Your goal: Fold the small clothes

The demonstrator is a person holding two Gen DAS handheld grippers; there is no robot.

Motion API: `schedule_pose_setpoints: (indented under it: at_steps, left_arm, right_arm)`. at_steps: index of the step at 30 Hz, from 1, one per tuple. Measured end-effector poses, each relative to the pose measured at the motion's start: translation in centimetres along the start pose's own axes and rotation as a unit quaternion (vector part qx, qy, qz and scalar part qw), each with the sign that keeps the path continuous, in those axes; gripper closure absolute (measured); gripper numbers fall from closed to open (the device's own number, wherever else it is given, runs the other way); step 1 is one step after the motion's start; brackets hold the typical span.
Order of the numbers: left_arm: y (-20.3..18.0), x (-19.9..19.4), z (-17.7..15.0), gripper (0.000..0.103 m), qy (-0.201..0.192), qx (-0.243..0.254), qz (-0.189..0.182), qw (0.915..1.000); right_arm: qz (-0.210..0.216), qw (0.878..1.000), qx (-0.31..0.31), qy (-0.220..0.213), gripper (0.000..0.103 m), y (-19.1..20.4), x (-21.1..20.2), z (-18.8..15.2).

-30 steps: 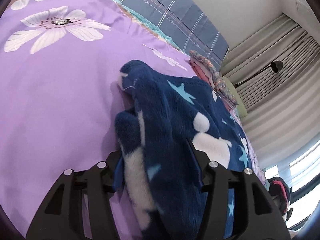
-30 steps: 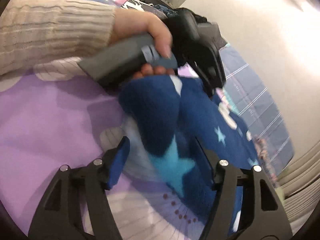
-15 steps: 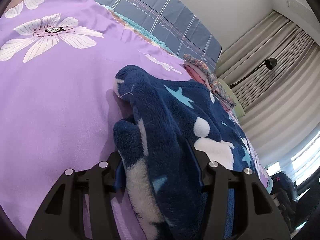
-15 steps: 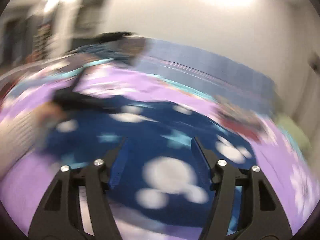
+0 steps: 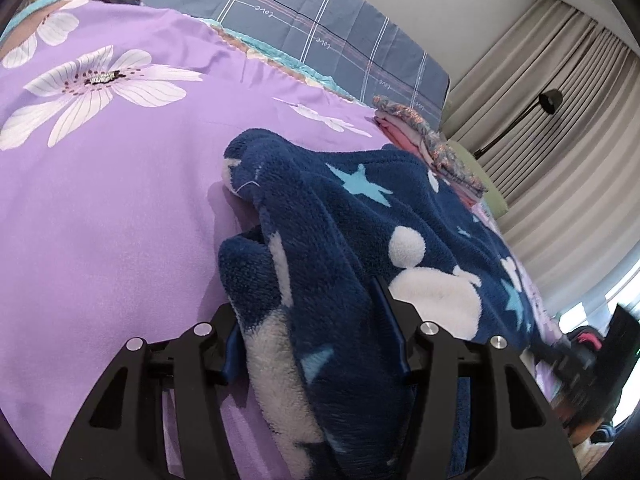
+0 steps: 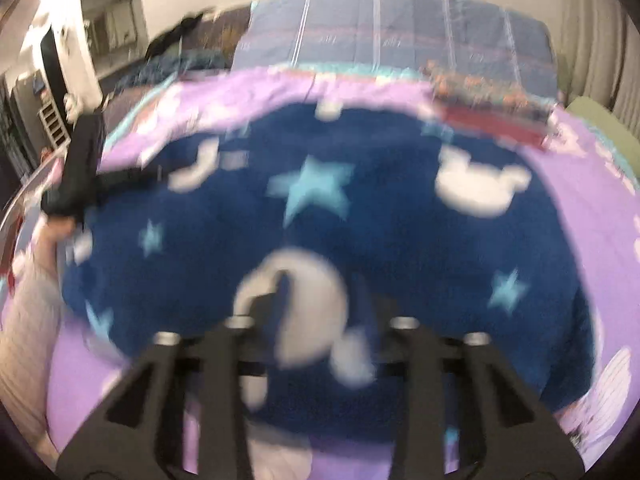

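Observation:
A navy fleece garment [image 5: 360, 240] with pale blue stars and white shapes lies on the purple flowered bedspread [image 5: 100, 200]. My left gripper [image 5: 312, 332] has a thick bunched fold of it between its fingers; the jaws stand wide around the fold. In the right wrist view the garment [image 6: 360, 208] is spread out flat and blurred. My right gripper [image 6: 324, 312] hovers over its near edge with the jaws apart and nothing clearly held. The left gripper also shows in the right wrist view [image 6: 76, 176], at the garment's far left edge.
A stack of folded clothes [image 5: 432, 148] lies behind the garment by a grey-blue checked pillow [image 5: 320, 28]. It also shows in the right wrist view [image 6: 492, 104]. Curtains and a black floor lamp [image 5: 548, 100] stand to the right. A green cushion [image 6: 600, 120] lies at the bed's right.
My right gripper let go of the fold it was around and swung away to face the spread garment from its near edge. The left gripper stayed on its fold, shifting slightly.

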State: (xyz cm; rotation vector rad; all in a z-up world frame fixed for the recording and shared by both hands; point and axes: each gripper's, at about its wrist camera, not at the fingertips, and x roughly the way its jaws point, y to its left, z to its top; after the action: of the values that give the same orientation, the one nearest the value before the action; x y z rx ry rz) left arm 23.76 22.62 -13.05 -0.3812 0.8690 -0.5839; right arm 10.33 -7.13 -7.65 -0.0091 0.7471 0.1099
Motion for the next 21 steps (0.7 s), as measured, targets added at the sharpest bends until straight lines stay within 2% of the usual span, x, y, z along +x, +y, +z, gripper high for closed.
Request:
schedule_pose_setpoints:
  at_steps: [2, 3, 5, 6, 9, 12, 14, 15, 17, 18, 19, 20, 21]
  left_arm:
    - [-0.1, 0.1, 0.0, 0.047, 0.0, 0.003, 0.004, 1.0]
    - [-0.1, 0.0, 0.0, 0.047, -0.001, 0.004, 0.005, 1.0]
    - [0.0, 0.0, 0.0, 0.047, -0.001, 0.004, 0.005, 1.0]
    - [-0.1, 0.0, 0.0, 0.047, -0.001, 0.005, 0.006, 1.0]
    - [-0.3, 0.1, 0.1, 0.047, -0.001, 0.012, 0.018, 0.9998]
    - [-0.2, 0.1, 0.1, 0.047, 0.0, 0.011, 0.017, 0.9998]
    - [-0.1, 0.1, 0.2, 0.047, -0.001, 0.008, 0.013, 0.9999]
    - [0.0, 0.0, 0.2, 0.047, -0.001, 0.008, 0.012, 0.9999]
    - [0.0, 0.0, 0.2, 0.047, -0.001, 0.007, 0.011, 0.9999]
    - [0.0, 0.0, 0.1, 0.047, -0.001, 0.007, 0.01, 0.9999]
    - [0.1, 0.0, 0.1, 0.047, -0.001, 0.006, 0.01, 0.9999]
    - [0.1, 0.0, 0.1, 0.047, -0.001, 0.005, 0.008, 1.0]
    - [0.1, 0.0, 0.1, 0.047, 0.0, 0.005, 0.007, 1.0]
  right_arm:
    - [-0.006, 1.0, -0.007, -0.013, 0.08, 0.0, 1.3, 2.1]
    - [0.008, 1.0, 0.011, 0.013, 0.08, -0.3, 3.0, 2.6]
    - [0.021, 0.994, 0.043, 0.096, 0.079, -1.0, 6.9, 2.0]
    - [0.022, 0.994, 0.052, 0.097, 0.079, -1.4, 7.7, 1.5]
    - [0.002, 0.995, 0.016, 0.096, 0.079, -0.5, 6.5, 2.3]
    - [0.017, 0.997, 0.013, 0.076, 0.077, -0.6, 5.3, 5.8]
    - [0.006, 0.999, 0.003, 0.053, 0.072, -0.4, 5.8, 9.0]
    - [-0.002, 0.999, 0.002, 0.052, 0.071, -0.6, 7.4, 10.9]
    - [-0.02, 0.997, 0.019, 0.078, 0.071, -1.7, 11.1, 12.4]
    - [-0.032, 0.993, 0.031, 0.107, 0.071, -2.5, 13.8, 12.5]
    - [-0.037, 0.986, 0.038, 0.158, 0.07, -3.5, 17.7, 11.6]
    - [-0.022, 0.985, 0.036, 0.167, 0.068, -4.0, 19.8, 10.8]
    - [-0.02, 0.991, 0.02, 0.133, 0.067, -3.7, 19.3, 10.6]
